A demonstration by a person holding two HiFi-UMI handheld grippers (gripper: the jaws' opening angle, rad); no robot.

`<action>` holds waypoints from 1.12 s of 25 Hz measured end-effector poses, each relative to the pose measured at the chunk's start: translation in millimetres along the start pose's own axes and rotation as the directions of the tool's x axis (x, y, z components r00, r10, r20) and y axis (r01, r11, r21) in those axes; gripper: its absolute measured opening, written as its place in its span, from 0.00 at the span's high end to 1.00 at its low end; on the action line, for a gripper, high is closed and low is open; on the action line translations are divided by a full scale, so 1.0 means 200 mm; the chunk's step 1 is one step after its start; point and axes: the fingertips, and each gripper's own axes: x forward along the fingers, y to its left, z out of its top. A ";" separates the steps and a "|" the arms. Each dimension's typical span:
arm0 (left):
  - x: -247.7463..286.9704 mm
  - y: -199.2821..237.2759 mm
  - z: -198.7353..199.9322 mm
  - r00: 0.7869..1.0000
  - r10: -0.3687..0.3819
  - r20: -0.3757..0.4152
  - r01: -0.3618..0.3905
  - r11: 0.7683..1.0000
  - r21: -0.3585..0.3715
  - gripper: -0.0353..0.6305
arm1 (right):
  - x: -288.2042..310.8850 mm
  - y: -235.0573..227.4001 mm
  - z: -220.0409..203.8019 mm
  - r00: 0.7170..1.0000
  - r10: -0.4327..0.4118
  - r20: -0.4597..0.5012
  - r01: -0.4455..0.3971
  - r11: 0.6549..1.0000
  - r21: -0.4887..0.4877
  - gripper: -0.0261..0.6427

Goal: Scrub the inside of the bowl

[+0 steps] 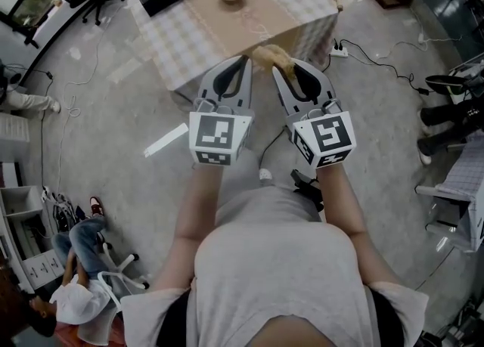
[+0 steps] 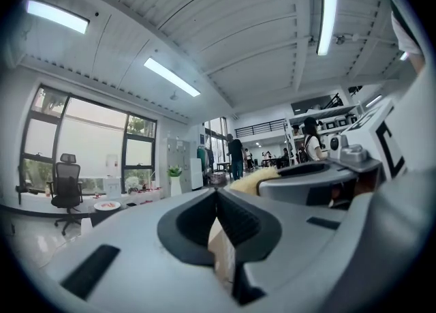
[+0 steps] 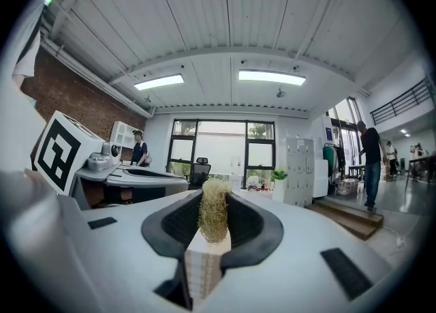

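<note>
I face tall windows point(image 3: 221, 144), a ribbed white ceiling point(image 3: 272, 11) with strip lights point(image 3: 271, 77); below, a grey floor point(image 1: 113, 119) and a checked-cloth table point(image 1: 204, 43).

The person wears a light grey T-shirt point(image 1: 276, 262) with short sleeves point(image 1: 155, 311) at the lower corners of the frame. At frame centre, the left claw point(image 1: 243, 62) and right claw point(image 1: 289, 69) have pale grey shells, rounded and tapering, lined with black ribbed pads point(image 2: 242, 221). Behind them are the left marker cube point(image 1: 219, 137) and right marker cube point(image 1: 324, 137), white with black square patterns.
</note>
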 end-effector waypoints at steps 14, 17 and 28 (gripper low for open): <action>0.42 0.31 -0.07 0.999 0.018 -0.031 -0.017 1.000 0.014 0.93 | 0.44 -0.25 -0.06 1.000 0.020 -0.021 -0.020 1.000 0.008 0.82; 0.53 0.40 -0.09 0.999 0.028 -0.039 -0.028 1.000 0.011 0.93 | 0.56 -0.31 -0.08 0.999 0.033 -0.028 -0.032 0.999 0.011 0.82; 0.92 0.77 -0.24 0.994 0.021 -0.104 -0.023 0.999 -0.024 0.93 | 1.05 -0.53 -0.16 0.997 0.043 -0.072 -0.039 0.998 0.047 0.82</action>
